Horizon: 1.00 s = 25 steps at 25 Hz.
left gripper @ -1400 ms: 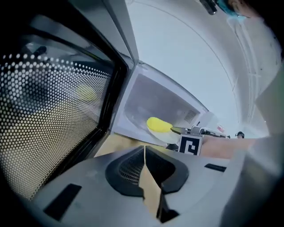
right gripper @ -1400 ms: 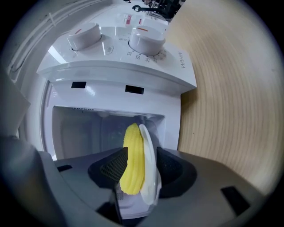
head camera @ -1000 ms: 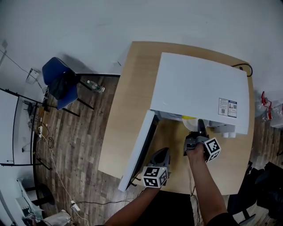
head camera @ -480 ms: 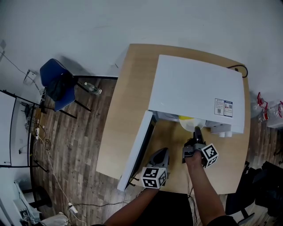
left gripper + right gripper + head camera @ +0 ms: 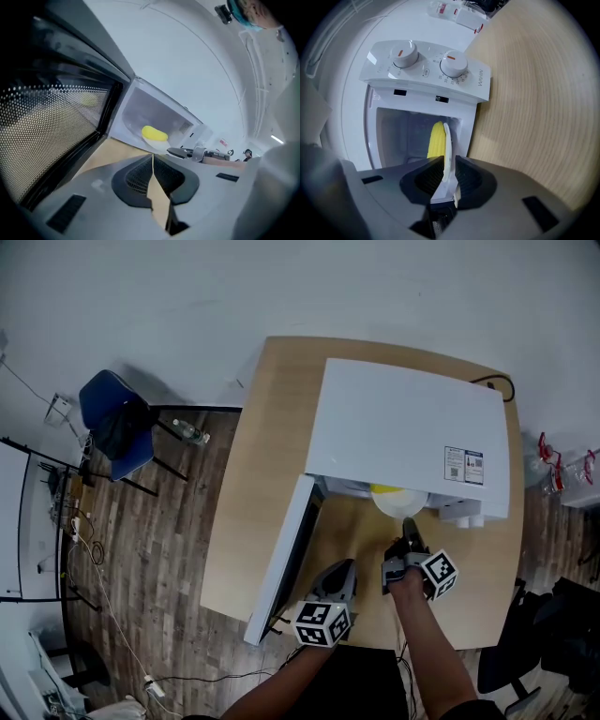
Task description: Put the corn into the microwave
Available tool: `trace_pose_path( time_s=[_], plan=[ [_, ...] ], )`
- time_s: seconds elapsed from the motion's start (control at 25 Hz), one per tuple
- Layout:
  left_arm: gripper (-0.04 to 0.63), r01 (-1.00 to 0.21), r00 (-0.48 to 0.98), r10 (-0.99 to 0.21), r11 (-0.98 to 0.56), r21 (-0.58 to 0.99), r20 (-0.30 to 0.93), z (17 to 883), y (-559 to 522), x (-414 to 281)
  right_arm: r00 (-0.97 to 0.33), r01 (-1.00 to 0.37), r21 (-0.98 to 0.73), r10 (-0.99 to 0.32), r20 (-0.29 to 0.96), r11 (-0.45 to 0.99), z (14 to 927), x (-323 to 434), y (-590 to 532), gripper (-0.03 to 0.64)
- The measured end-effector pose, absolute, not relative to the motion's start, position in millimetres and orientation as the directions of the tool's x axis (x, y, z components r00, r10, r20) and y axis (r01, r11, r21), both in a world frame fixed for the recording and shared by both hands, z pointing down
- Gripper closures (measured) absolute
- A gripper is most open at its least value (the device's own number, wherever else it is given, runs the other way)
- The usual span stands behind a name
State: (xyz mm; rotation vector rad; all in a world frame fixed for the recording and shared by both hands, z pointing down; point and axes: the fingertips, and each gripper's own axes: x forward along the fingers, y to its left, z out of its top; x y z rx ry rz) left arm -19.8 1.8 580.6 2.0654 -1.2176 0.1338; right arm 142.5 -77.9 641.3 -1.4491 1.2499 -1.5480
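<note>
Your right gripper (image 5: 409, 526) has backed off a bit from the microwave's mouth compared with a second ago. Its jaws have just been closing, and the near rim of the plate is now pinched between them.

Biggest stuff first. The wooden table (image 5: 267, 456) carries the white microwave (image 5: 403, 427), which sits toward the back so there's bare wood in front to work on. The door (image 5: 281, 563) is swung wide out to your left. That's probably why the right side does the loading, since it gets a straight line into the opening.

Your left gripper (image 5: 341, 568) hangs near the door's free end, clenched on nothing, tips meeting with only table showing under them. To me it looks parked there out of the way, and handy for pushing the door shut later.

The plate (image 5: 401, 504) sits at the front of the cavity, and from above its near edge seems to poke out past the opening. Grabbing it edge-on by the rim makes sense, because you steer the whole load without squashing anything.

The corn (image 5: 385, 488) is lying on that plate, just inside the mouth. I'd guess it still wants a shove further in before the door can close.
</note>
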Motion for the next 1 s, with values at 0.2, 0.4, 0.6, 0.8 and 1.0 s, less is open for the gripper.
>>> trace_pose_path(
  time_s=[0.2,0.4,0.6,0.8,1.0],
  plan=[
    [0.581,-0.786,0.572,-0.701,-0.319,0.53,0.426,581.0,4.2,-9.5,-0.192,-0.162,-0.943,-0.928,0.319,-0.291,641.5,140.6,-82.5,0.502],
    [0.58,-0.785,0.58,-0.686,-0.327,0.527,0.439,585.3,8.0,-4.3,-0.199,-0.158,-0.941,-0.924,0.327,-0.299,642.3,140.3,-85.9,0.526],
    [0.581,-0.78,0.59,-0.669,-0.329,0.533,0.451,591.0,9.2,0.2,-0.203,-0.14,-0.944,-0.925,0.322,-0.298,646.2,141.9,-87.8,0.529],
    [0.581,-0.781,0.588,-0.67,-0.327,0.532,0.452,592.2,1.6,2.2,-0.212,-0.131,-0.948,-0.926,0.313,-0.291,645.8,142.5,-94.1,0.541],
    [0.581,-0.777,0.59,-0.669,-0.318,0.543,0.452,594.9,-5.8,3.8,-0.215,-0.115,-0.949,-0.925,0.313,-0.294,646.9,141.7,-98.9,0.543]
  ],
)
